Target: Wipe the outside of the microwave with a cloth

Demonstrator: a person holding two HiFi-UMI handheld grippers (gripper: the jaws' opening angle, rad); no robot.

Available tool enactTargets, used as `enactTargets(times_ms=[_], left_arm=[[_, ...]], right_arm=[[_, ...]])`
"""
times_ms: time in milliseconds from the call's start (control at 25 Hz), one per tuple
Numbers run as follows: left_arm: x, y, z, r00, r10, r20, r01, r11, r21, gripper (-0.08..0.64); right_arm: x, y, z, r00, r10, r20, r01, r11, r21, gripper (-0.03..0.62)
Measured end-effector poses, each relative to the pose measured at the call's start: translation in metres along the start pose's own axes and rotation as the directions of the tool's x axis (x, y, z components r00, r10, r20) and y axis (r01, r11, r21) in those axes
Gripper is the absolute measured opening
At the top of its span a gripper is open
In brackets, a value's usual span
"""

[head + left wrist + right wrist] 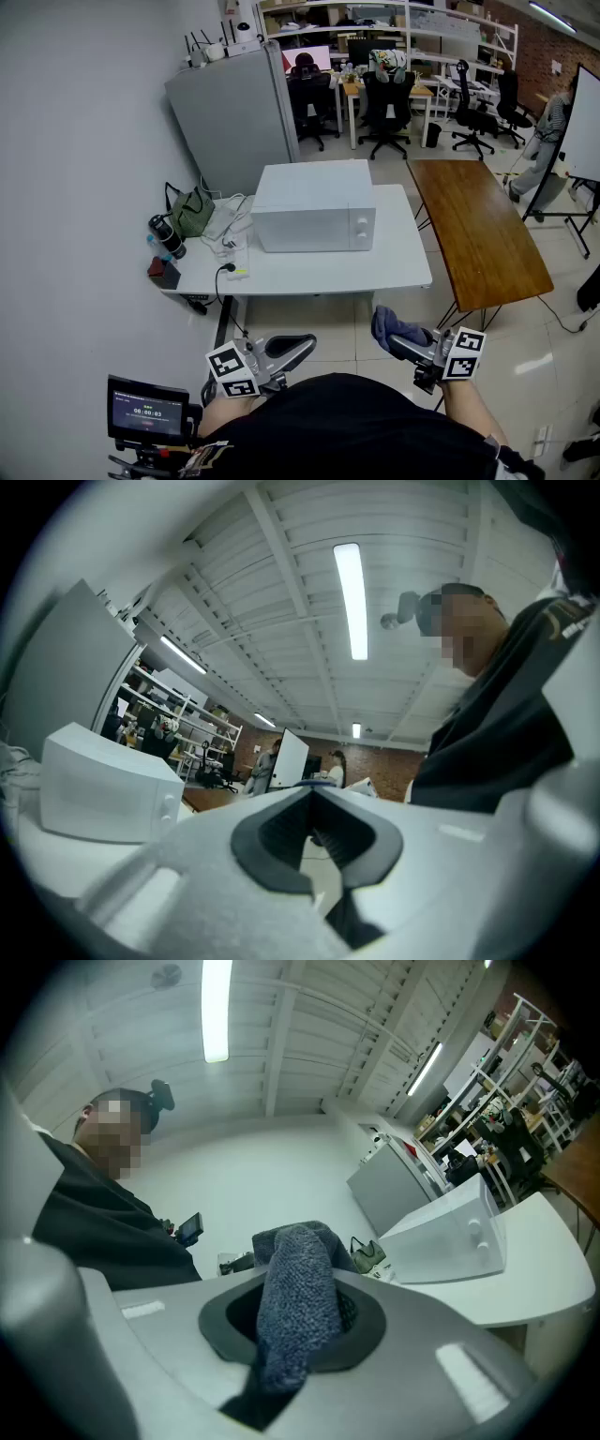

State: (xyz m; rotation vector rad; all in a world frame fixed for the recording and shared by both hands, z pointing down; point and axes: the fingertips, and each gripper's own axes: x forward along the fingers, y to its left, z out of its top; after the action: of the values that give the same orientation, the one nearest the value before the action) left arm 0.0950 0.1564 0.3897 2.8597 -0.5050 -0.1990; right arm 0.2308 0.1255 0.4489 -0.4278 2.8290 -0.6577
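An open office is stretching out behind a white table, with a wooden table standing just to its right and a grey fridge behind it. The microwave is sitting near the middle of the white table, door and knobs facing the person, cables and a green bag lying to its left.

The person is standing well back from the table and holding both grippers close to the body. The right gripper is clamping a blue-grey cloth; in the right gripper view the cloth is bulging up between the jaws, a good wad sticking out past them. The left gripper is showing its jaws together with nothing between them.

Wiping is, by the look of it, not yet under way; the reach to the microwave is the step in hand. To do it well, the right gripper should be bringing the free wad flat against a panel, so that cloth and not jaw is rubbing the casing. Starting on the top and working down the front and sides looks sensible. The left gripper could be steadying the microwave so it is not sliding toward the cables.
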Motion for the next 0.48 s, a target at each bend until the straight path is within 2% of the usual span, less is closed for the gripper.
enactTargets(times_ms=[280, 360, 480], left_arm=[[0.011, 0.004, 0.002, 1.0, 0.006, 0.015, -0.006, 1.0, 0.001, 0.003], [-0.001, 0.029, 0.005, 1.0, 0.008, 0.028, -0.008, 1.0, -0.002, 0.003], [-0.027, 0.094, 0.013, 0.999, -0.009, 0.05, 0.009, 1.0, -0.006, 0.003]], right_arm=[[-0.003, -0.014, 0.007, 1.0, 0.003, -0.021, -0.003, 1.0, -0.01, 0.057], [0.02, -0.027, 0.005, 0.999, 0.003, -0.034, -0.003, 1.0, -0.016, 0.057], [0.079, -0.063, 0.006, 0.998, -0.018, -0.062, 0.015, 0.999, -0.037, 0.057]])
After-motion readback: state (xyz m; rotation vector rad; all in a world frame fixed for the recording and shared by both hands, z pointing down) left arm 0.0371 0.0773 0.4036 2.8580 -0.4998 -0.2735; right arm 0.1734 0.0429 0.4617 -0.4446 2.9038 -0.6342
